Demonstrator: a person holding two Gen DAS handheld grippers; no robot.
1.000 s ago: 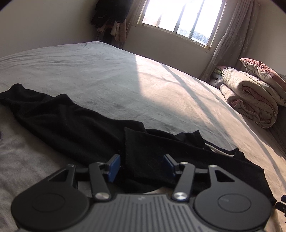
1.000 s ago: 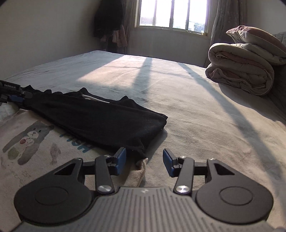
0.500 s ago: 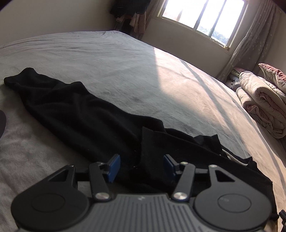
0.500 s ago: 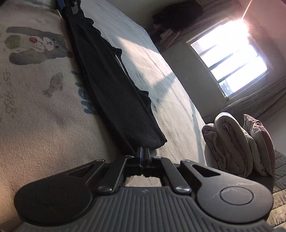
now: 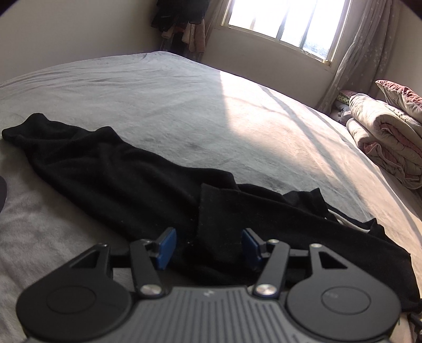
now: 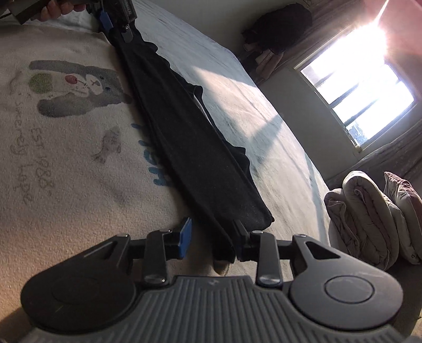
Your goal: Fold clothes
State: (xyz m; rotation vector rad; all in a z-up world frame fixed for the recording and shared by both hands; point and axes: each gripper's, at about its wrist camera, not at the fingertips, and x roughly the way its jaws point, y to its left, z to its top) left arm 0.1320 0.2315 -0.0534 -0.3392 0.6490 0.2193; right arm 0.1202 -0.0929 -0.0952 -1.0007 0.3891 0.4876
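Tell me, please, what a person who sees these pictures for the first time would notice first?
First, the long black garment, stretched across the grey bed and partly over a cream bear-print cloth. Next, the bright window on the far wall. Then the folded quilt at the bed's right edge.

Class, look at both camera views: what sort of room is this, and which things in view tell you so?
Most likely a bedroom. A wide bed covered in a grey plush sheet fills the view, a folded beige quilt is stacked at its side, and a curtained window stands behind.
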